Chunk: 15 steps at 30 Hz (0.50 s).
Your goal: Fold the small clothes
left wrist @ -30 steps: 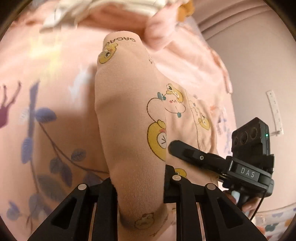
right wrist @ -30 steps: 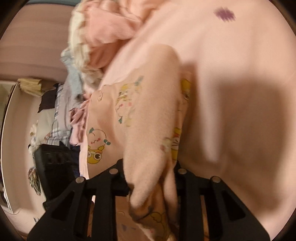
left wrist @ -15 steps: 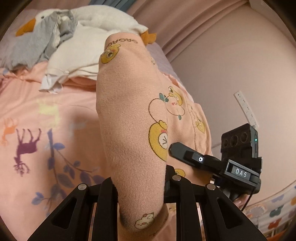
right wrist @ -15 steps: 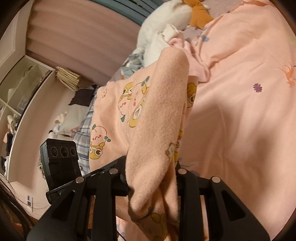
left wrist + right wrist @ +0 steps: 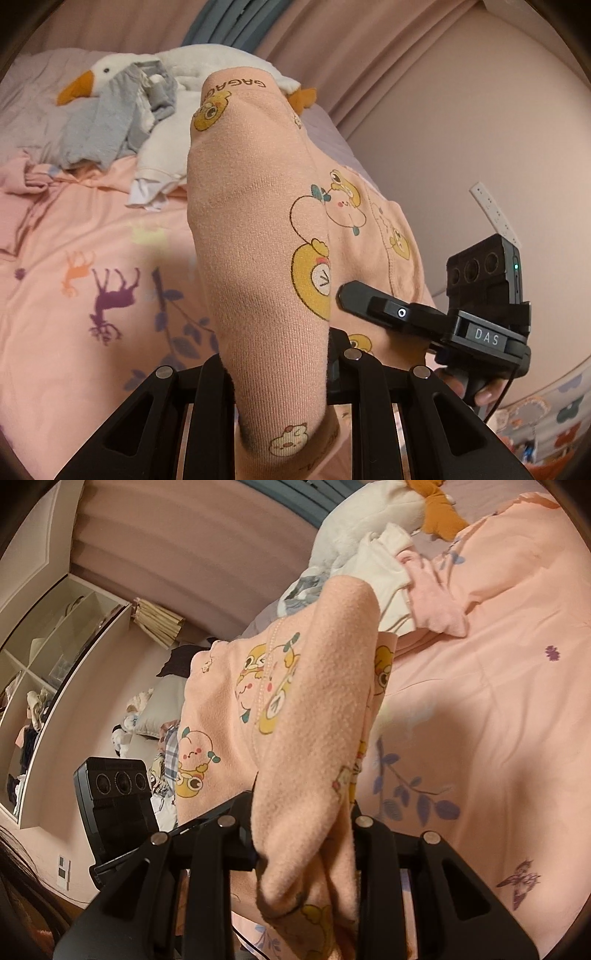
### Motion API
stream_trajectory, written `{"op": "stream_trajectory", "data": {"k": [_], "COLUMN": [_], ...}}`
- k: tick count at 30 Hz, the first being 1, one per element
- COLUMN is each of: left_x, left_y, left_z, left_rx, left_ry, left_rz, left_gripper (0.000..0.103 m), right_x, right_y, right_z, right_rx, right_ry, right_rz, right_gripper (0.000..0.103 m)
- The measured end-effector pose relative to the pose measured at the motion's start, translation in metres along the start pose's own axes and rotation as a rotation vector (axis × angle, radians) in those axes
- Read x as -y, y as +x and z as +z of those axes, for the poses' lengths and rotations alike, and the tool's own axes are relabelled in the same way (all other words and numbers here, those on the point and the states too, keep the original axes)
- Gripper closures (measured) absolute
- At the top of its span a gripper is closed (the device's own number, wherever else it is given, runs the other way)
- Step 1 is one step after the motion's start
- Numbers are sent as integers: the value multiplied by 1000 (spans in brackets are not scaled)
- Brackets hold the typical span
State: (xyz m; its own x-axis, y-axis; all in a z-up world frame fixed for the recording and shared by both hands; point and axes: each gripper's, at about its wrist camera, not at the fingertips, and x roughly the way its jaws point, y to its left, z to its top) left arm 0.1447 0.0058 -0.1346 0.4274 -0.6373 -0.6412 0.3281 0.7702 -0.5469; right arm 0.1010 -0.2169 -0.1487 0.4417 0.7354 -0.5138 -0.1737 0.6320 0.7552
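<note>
A peach fleece garment printed with yellow cartoon ducks [image 5: 258,258] is held aloft above the pink printed bedspread [image 5: 92,258] — pinched in the clamped left gripper [image 5: 280,373] and right gripper [image 5: 303,845]. No fold is judged made yet; unfolded clothes [image 5: 122,110] are heaped at the bed's far edge.

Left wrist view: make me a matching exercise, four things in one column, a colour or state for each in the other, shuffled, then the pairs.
Things:
1. cartoon-print garment
2. plush goose
3. grey garment
4. bedspread

Colours or states:
A. white with an orange beak, lying at the far end of the bed
B. pink, printed with animals and leaves
C. peach, clamped in both grippers
D. crumpled against the goose

Pairs: 1-C, 2-A, 3-D, 4-B
</note>
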Motion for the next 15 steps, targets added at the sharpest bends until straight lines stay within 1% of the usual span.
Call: {"op": "stream_trajectory", "data": {"k": [5,8,15], "left_x": [-7,-7,-9], "left_y": [-14,-18,-19], "left_z": [1,0,1], "left_rx": [8,15,20], "left_ry": [5,21,26], "left_rz": [26,49,61], "left_gripper": [84,84,84], "right_x": [-10,-19,-21], "right_y": [11,17,23], "right_z": [-3,-6,-5], "right_rx": [-12,-16,-29], "right_ry": [2,-23,-31], "right_rz": [19,12,11], "right_gripper": [75,74,74]}}
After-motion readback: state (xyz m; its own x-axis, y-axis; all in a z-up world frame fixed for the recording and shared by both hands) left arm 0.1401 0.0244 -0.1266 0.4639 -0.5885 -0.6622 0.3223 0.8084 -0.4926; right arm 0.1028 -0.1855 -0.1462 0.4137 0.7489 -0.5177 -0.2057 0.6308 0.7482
